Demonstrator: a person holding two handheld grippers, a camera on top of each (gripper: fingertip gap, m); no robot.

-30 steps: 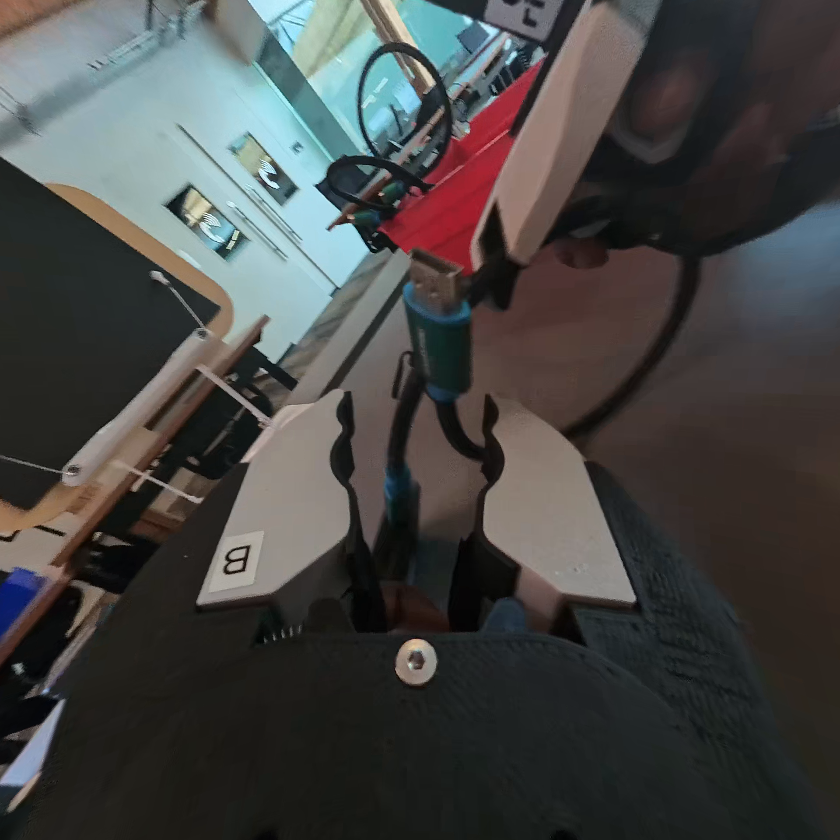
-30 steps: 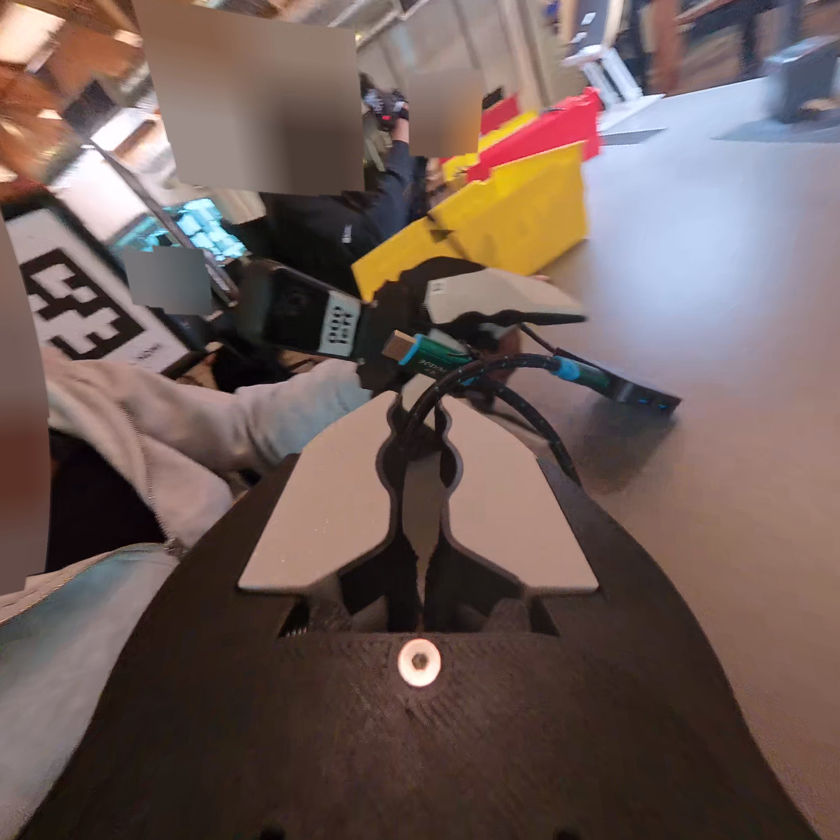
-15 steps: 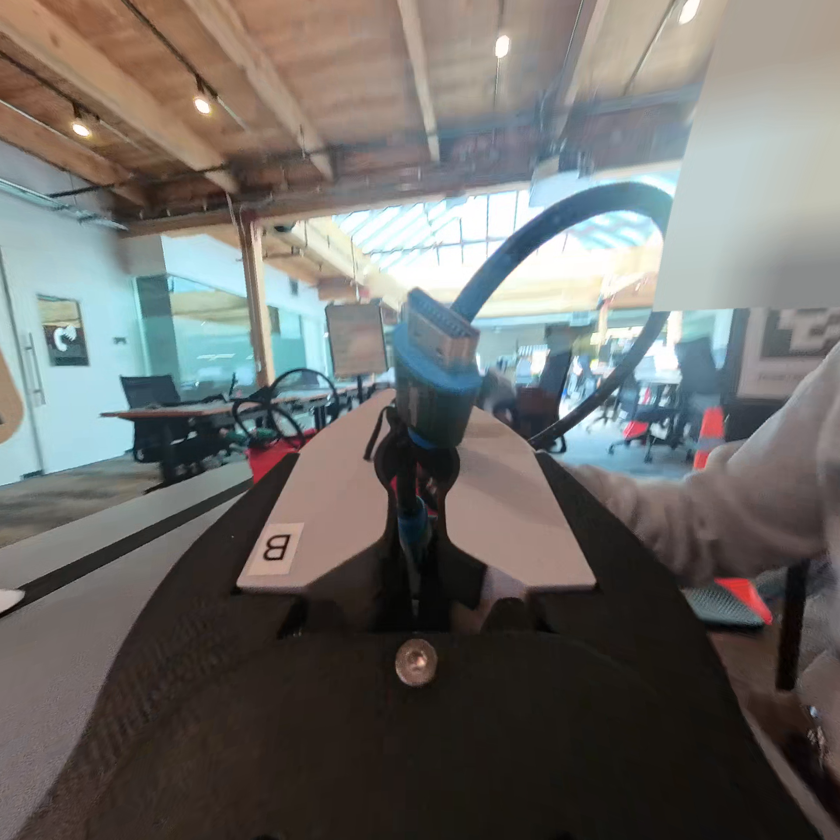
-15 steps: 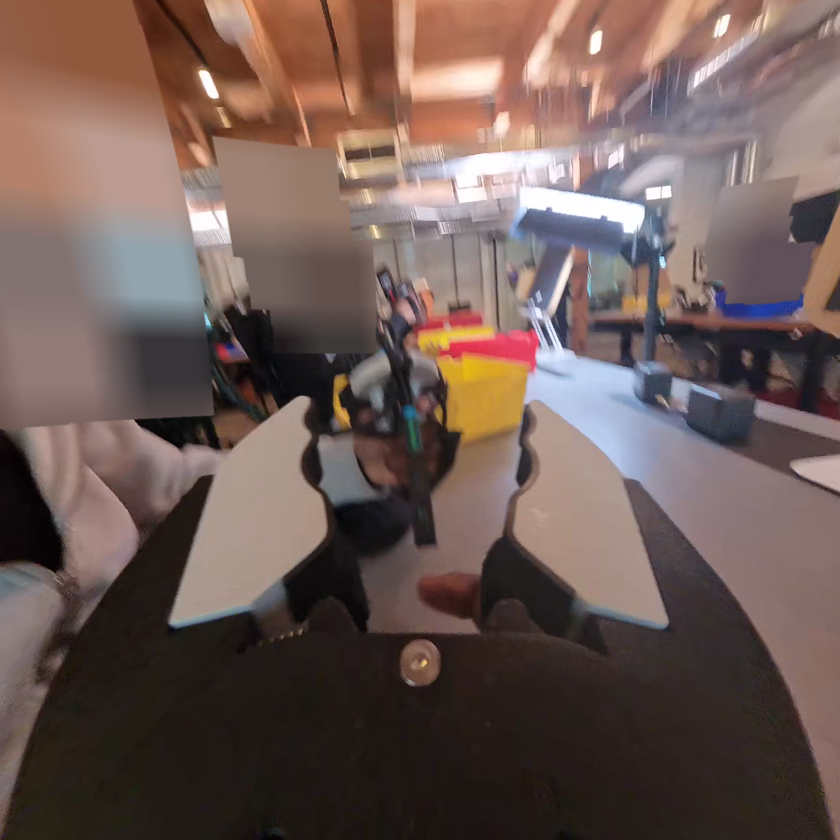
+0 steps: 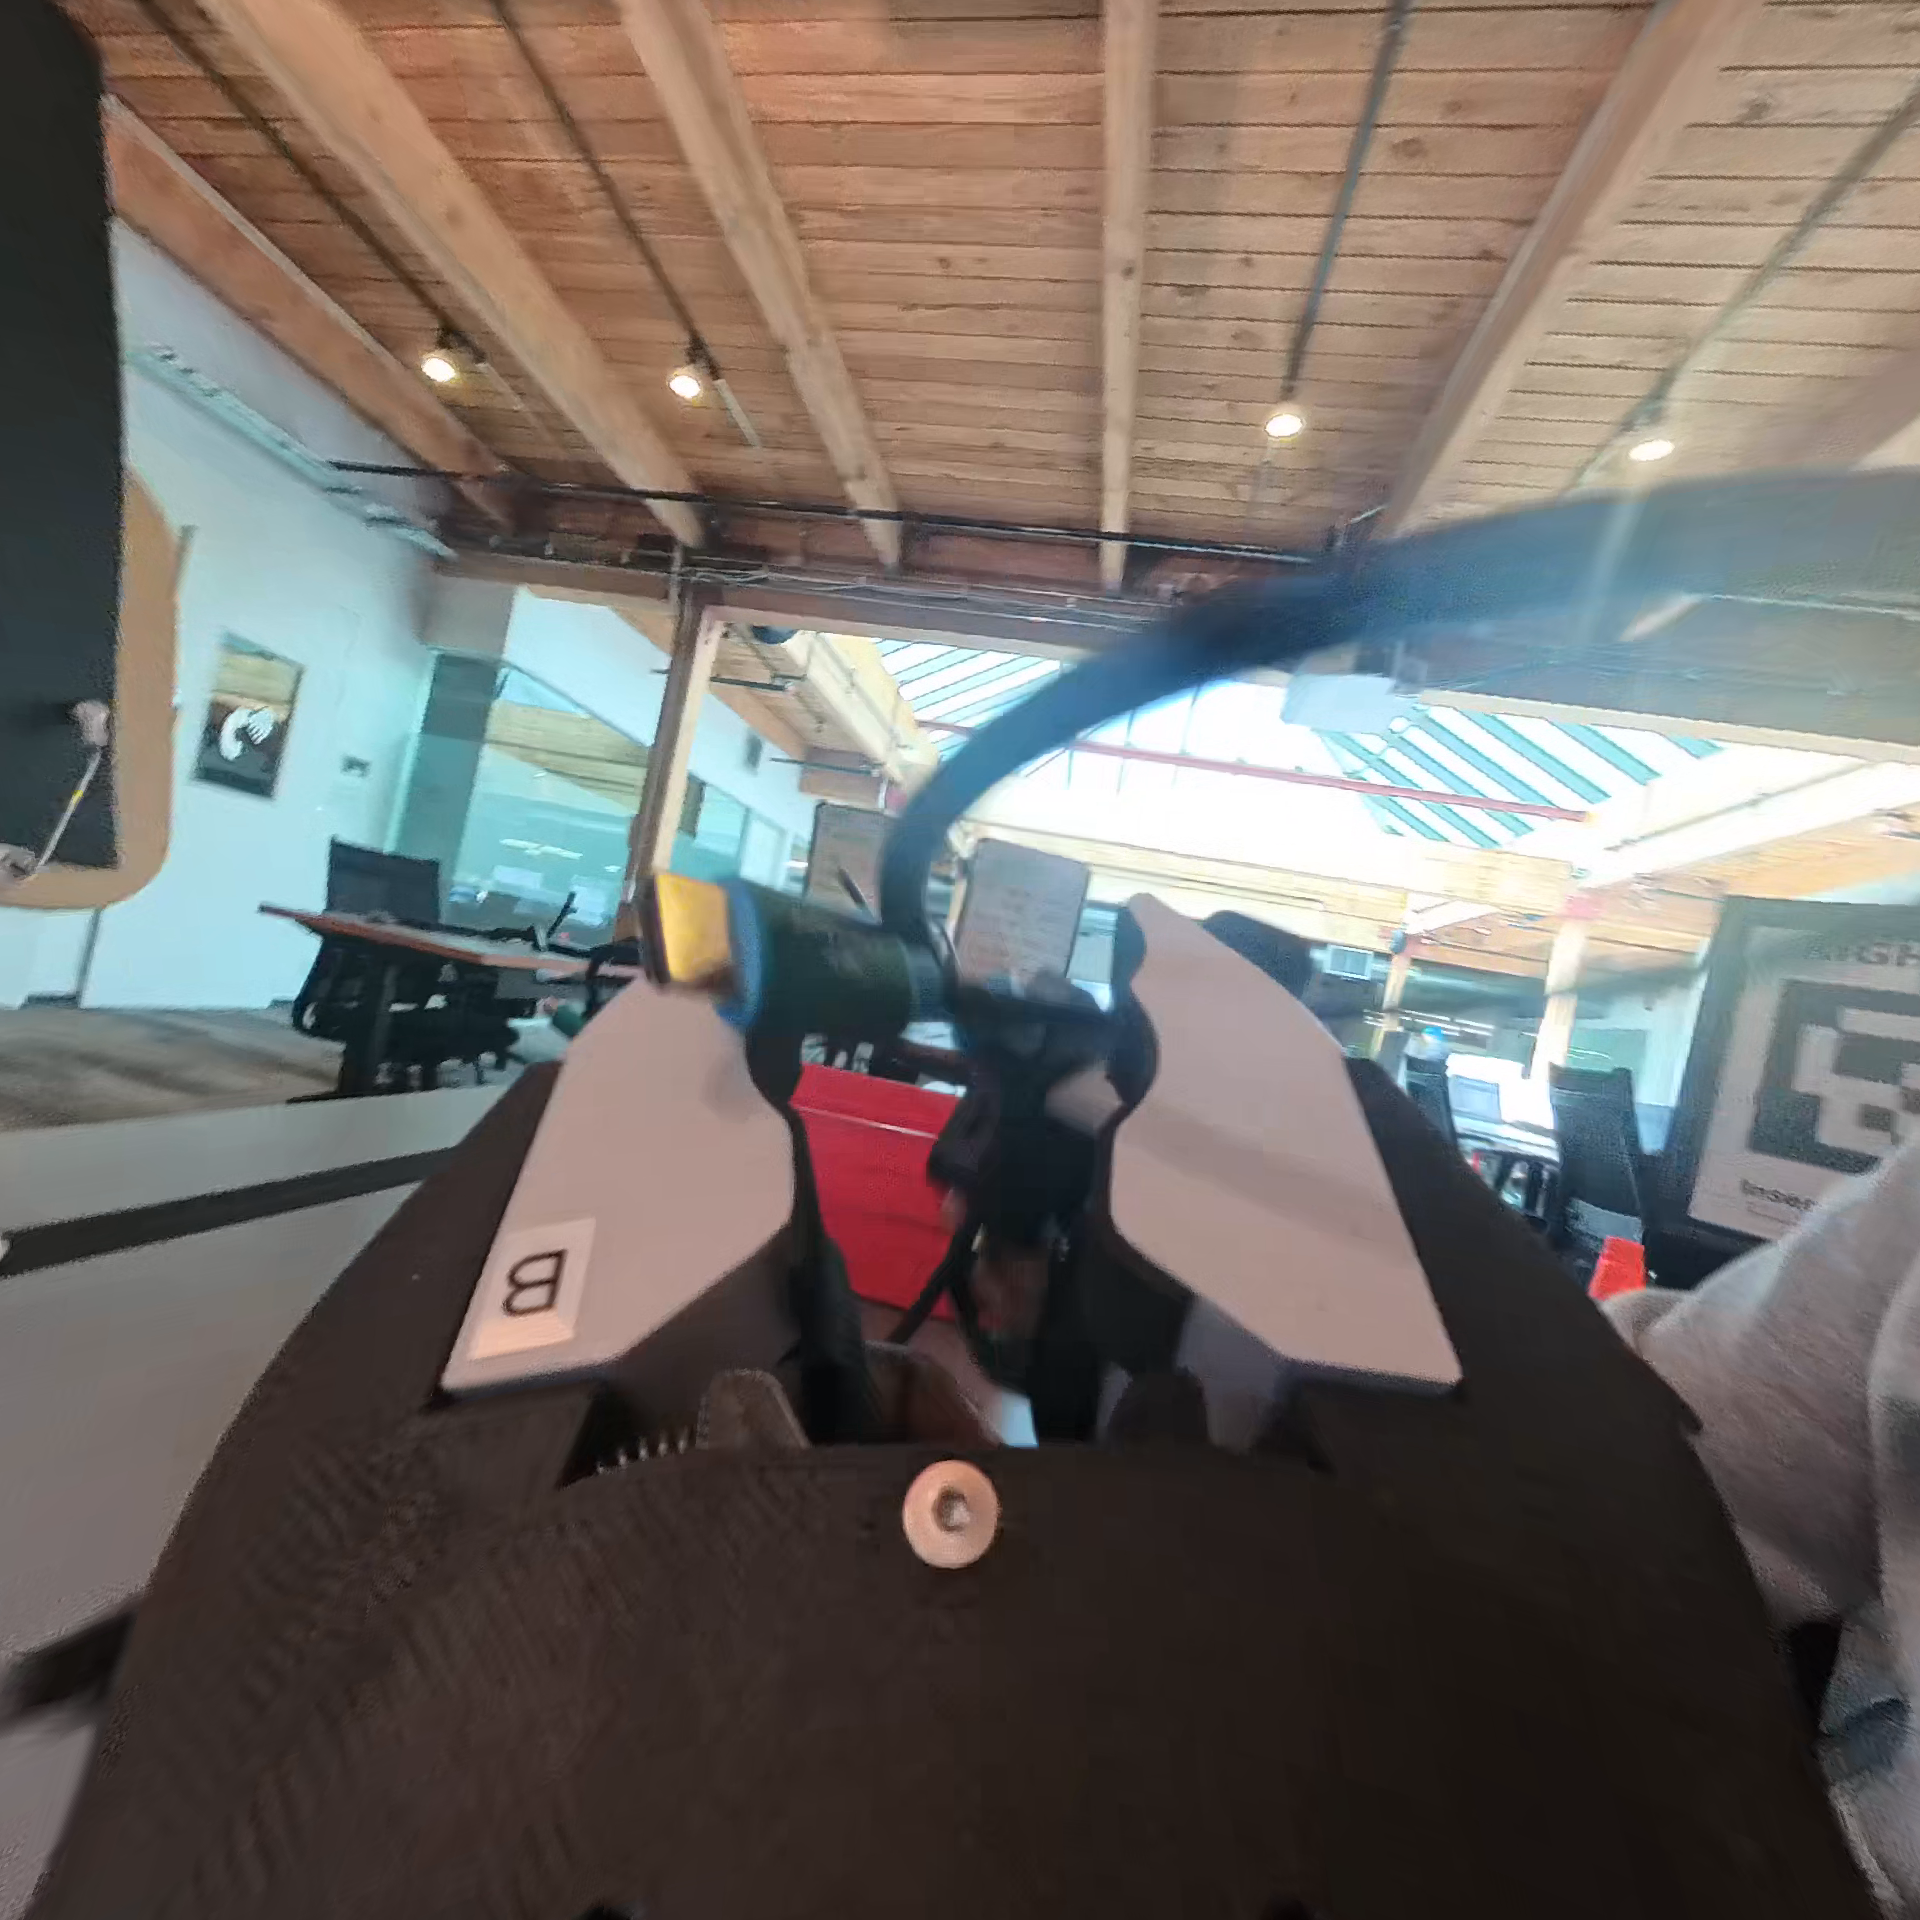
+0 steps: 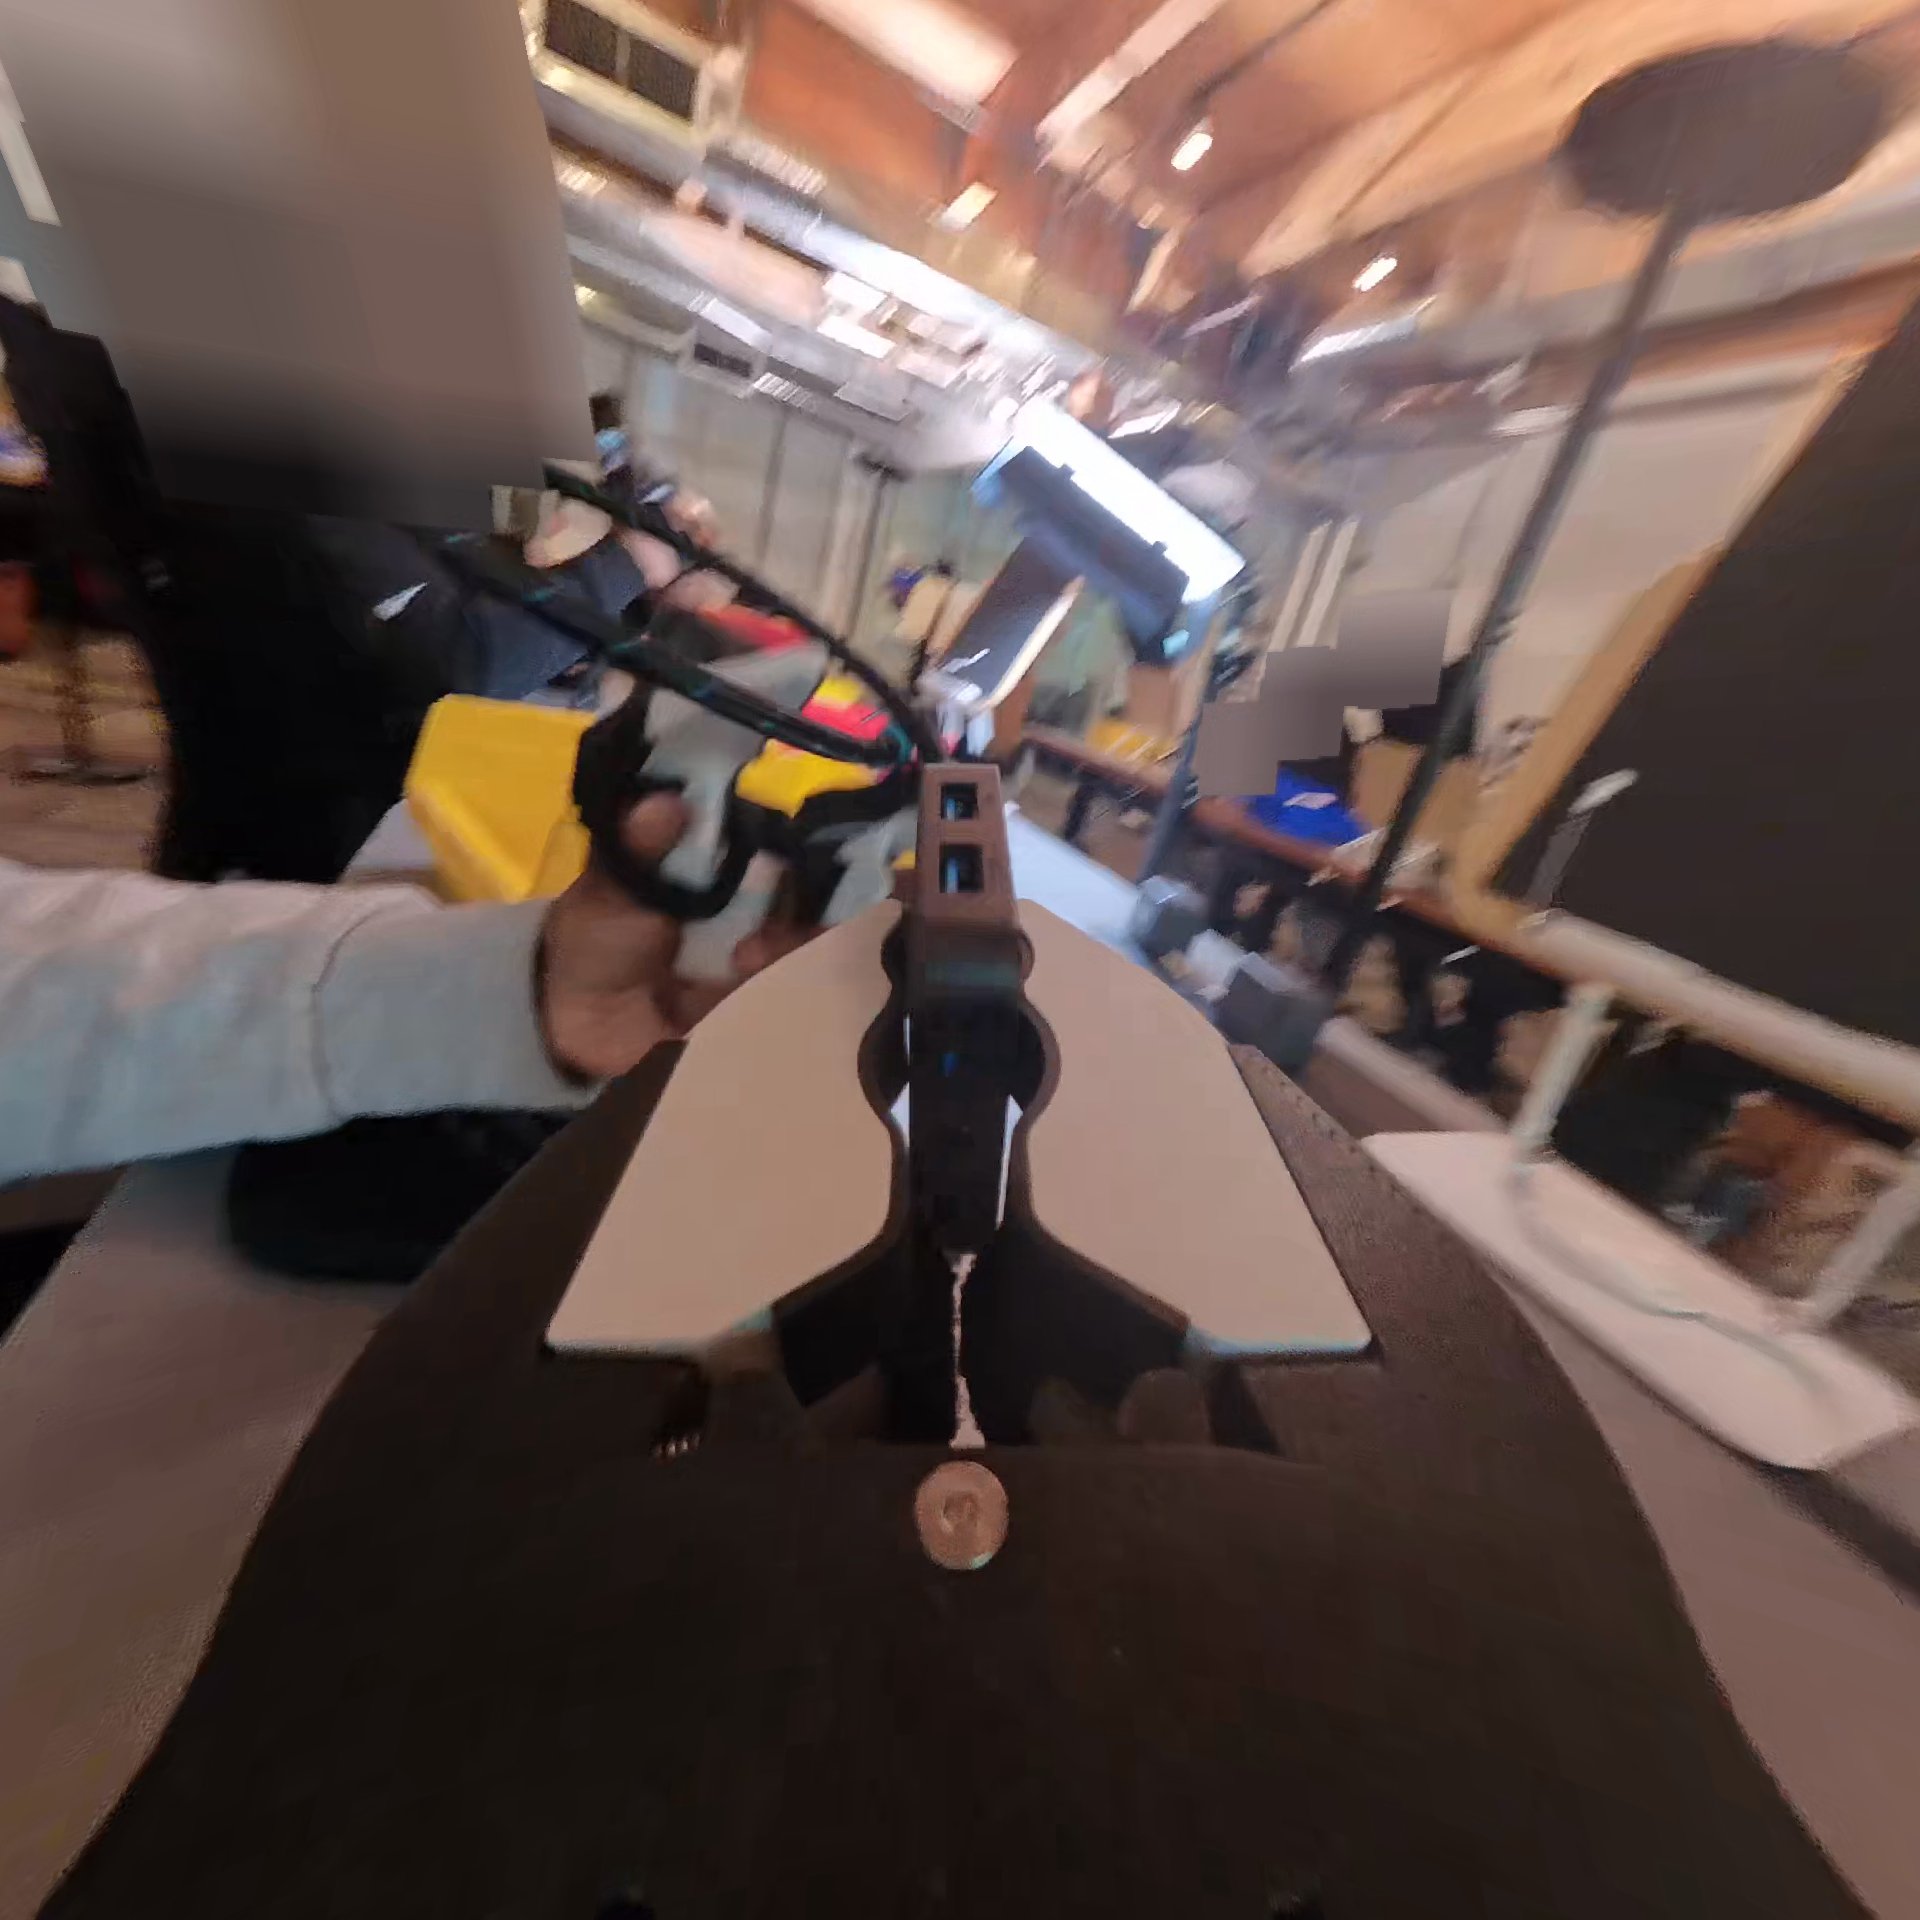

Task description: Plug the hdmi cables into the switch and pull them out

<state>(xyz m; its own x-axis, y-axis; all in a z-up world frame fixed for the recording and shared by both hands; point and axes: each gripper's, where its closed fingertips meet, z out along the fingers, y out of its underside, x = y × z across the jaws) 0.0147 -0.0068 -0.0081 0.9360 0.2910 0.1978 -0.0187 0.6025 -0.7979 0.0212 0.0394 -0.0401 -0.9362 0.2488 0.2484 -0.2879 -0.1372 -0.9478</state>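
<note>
Both wrist cameras look up and out across a workshop with a wooden beamed ceiling.

In the left wrist view, the left hand-held gripper [image 5: 940, 961] has its two grey fingers spread wide apart. A teal-bodied HDMI plug with a gold metal tip [image 5: 769, 951] lies crosswise over the tip of the left finger, tip pointing left, and its thick black HDMI cable [image 5: 1195, 665] arcs up and away to the right. Whether anything is pinned between the fingers cannot be told (dark blurred shapes fill the gap). A red plastic bin [image 5: 873, 1164] shows through the gap, and a grey sleeve [image 5: 1787, 1455] fills the lower right edge.

In the right wrist view, the right hand-held gripper [image 6: 958, 925] has its fingers closed on a small dark box-shaped switch [image 6: 961, 862], which stands upright past the fingertips, two rectangular ports facing the camera. To the left, a person's hand [image 6: 613, 966] grips the other gripper's handle, with black cables looping above it. A yellow plastic bin [image 6: 488, 800] sits behind on the pale grey tabletop [image 6: 156, 1455].
</note>
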